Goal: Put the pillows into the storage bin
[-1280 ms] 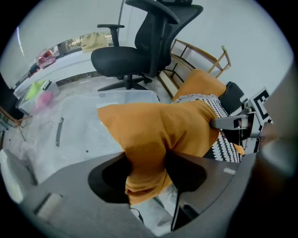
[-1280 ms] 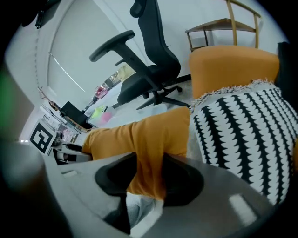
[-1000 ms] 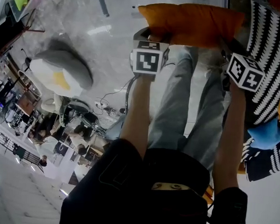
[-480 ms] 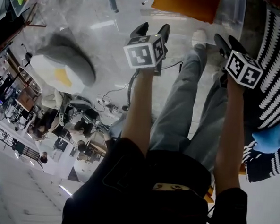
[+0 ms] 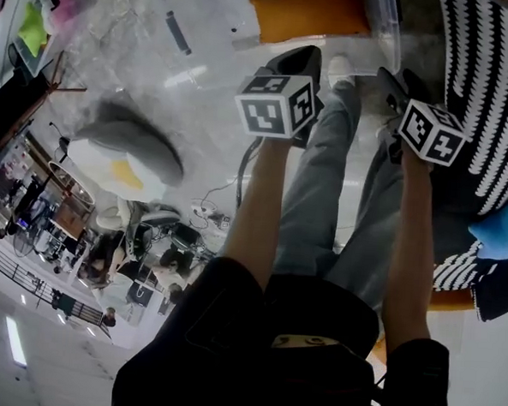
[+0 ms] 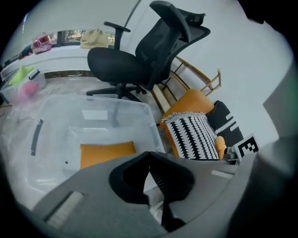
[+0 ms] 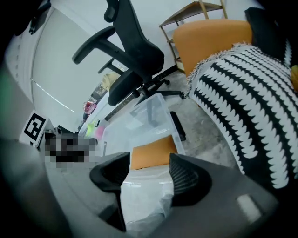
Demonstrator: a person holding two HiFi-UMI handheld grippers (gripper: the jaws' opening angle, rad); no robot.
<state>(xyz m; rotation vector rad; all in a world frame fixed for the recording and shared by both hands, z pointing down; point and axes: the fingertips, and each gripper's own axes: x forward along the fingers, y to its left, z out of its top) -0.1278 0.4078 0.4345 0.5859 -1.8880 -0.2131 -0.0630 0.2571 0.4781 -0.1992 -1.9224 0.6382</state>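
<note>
we see a flat orange rectangular fabric pillow [image 6: 107, 153] lying on the bottom of the clear plastic storage bin [image 6: 56, 116], close to the bin's near wall. our left tool [image 6: 150, 160] is held out near the bin's rim on a straight forearm. its jaws are pressed together with nothing in them. our right tool [image 7: 149, 169] is held out beside it, apart from it. its jaws are spread with nothing between them, and it points toward the bin. further right, a black-and-white zigzag knitted pillow [image 7: 251, 97] lies outside the bin.
</note>
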